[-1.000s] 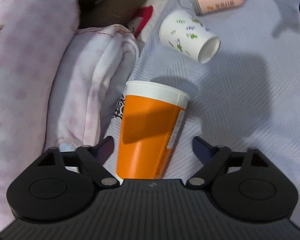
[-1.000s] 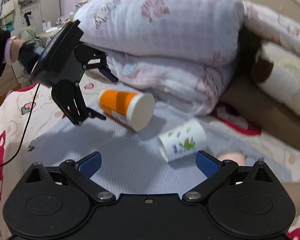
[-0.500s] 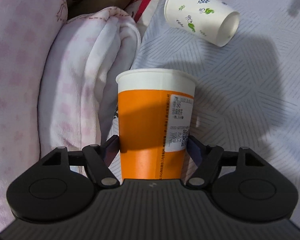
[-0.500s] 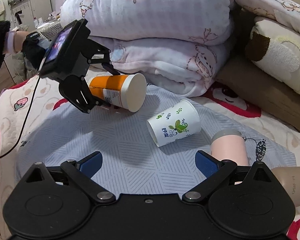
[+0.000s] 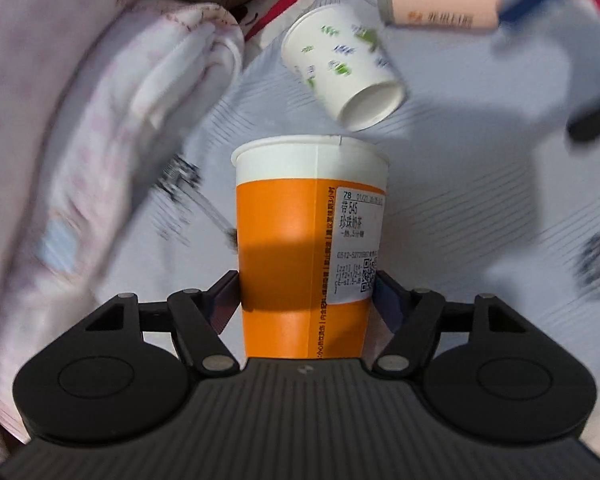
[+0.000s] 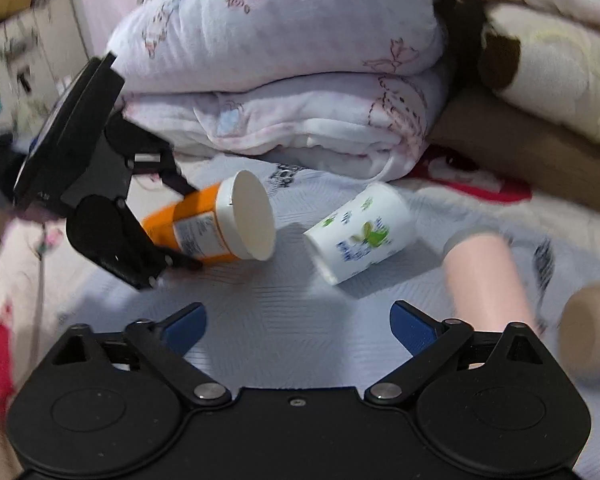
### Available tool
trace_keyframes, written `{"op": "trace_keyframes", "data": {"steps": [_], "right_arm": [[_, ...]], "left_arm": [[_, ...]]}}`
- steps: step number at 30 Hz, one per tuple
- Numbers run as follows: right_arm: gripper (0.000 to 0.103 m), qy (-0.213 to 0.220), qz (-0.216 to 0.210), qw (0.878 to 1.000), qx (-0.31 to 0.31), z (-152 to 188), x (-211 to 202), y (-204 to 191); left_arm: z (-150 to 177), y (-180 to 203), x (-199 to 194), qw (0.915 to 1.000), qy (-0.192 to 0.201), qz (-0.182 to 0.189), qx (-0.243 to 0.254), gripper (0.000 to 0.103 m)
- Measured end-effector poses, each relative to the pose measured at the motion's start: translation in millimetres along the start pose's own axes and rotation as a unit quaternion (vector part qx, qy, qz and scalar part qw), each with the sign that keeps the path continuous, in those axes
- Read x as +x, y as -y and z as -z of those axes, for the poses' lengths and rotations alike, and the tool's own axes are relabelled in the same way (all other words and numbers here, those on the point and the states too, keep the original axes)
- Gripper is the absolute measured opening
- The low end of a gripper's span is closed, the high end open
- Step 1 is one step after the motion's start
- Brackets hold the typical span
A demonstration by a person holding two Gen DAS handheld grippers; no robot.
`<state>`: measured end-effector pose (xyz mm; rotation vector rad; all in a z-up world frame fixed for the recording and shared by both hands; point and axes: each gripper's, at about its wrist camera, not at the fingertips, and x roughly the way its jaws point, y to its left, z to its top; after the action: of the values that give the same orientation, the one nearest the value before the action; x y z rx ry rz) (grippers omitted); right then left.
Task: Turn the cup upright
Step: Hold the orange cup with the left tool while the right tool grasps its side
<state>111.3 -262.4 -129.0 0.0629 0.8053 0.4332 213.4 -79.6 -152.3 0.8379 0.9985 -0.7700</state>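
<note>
A second ago our left tool stood open around the orange paper cup with a white rim and printed label; now it grips the cup low on its body, and the cup has come up off the pale blue ribbed mat on the bed, mouth tilted sideways. That puts us into the flip itself. Our right tool hangs open, holding nothing, near the white paper cup with green leaf print lying on its side.
</note>
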Motion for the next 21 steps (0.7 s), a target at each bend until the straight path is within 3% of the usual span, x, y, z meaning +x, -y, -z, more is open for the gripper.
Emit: {"op": "trace_keyframes", "data": {"steps": [4, 8, 11, 16, 21], "right_arm": [[0.096, 0.004, -0.030, 0.999, 0.030, 27, -9, -2], [0.097, -0.008, -0.039, 0.999, 0.034, 46, -20, -3], [0.097, -0.015, -0.040, 0.999, 0.029, 56, -28, -2], [0.097, -0.015, -0.066, 0.997, 0.046, 69, -34, -3], [0.097, -0.028, -0.083, 0.995, 0.041, 77, -34, -11]], "left_arm": [[-2, 6, -4, 0.9951, -0.018, 0.056, -0.079, 0.070], [-2, 16, -7, 0.9797, -0.026, 0.128, -0.152, 0.070], [-4, 30, -9, 0.9684, -0.029, 0.158, -0.191, 0.070], [-8, 46, -1, 0.9391, -0.050, 0.198, -0.276, 0.070], [-8, 53, 10, 0.9092, -0.047, 0.231, -0.343, 0.070]]}}
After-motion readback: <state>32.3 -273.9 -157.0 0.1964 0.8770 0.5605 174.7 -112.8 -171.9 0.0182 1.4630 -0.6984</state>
